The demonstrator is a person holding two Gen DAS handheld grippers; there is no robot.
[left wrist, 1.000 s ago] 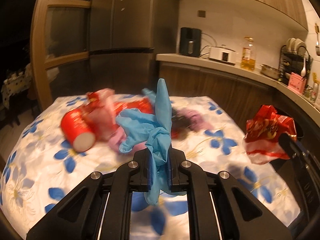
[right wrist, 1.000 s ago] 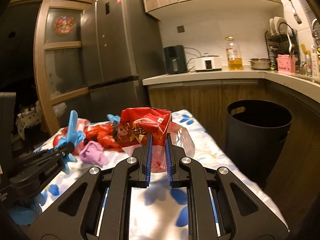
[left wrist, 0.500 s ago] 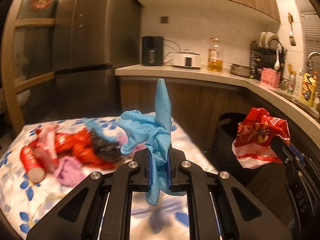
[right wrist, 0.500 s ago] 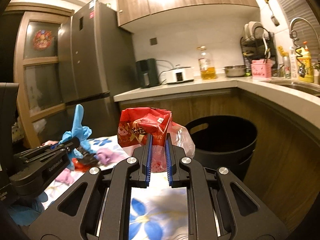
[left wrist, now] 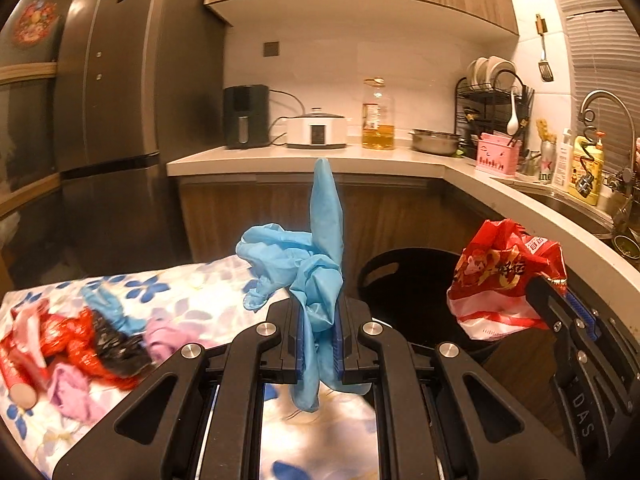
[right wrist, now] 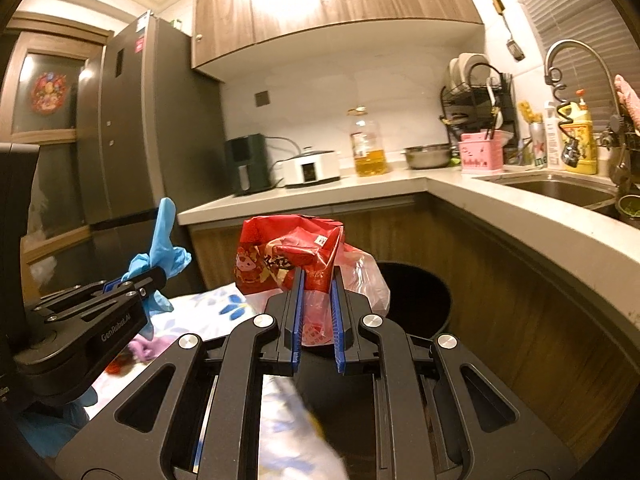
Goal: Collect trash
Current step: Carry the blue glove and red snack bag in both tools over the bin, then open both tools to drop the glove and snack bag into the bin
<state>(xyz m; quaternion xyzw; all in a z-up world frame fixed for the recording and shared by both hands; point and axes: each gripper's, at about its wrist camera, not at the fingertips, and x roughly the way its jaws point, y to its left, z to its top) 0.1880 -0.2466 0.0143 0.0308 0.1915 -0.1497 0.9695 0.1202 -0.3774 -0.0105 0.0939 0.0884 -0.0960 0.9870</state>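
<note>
My left gripper (left wrist: 318, 312) is shut on a crumpled blue glove (left wrist: 316, 264), held in the air above the table's right end. It also shows in the right wrist view (right wrist: 160, 280) with the glove (right wrist: 164, 240). My right gripper (right wrist: 316, 292) is shut on a red and white snack bag (right wrist: 296, 260), held over the near rim of the black trash bin (right wrist: 416, 300). In the left wrist view the bag (left wrist: 504, 276) hangs in front of the bin (left wrist: 404, 288), with the right gripper (left wrist: 556, 300) behind it.
A table with a blue-flowered cloth (left wrist: 188, 288) holds a pile of red wrappers (left wrist: 72, 340), pink tissue (left wrist: 76, 396), a red cup (left wrist: 16, 376) and another blue glove (left wrist: 116, 312). A wooden counter (left wrist: 500, 192) curves around the bin. A fridge (left wrist: 120, 120) stands at the left.
Both grippers have swung right, away from the trash pile and towards the bin, each still holding its item. The bin now lies right ahead of them.
</note>
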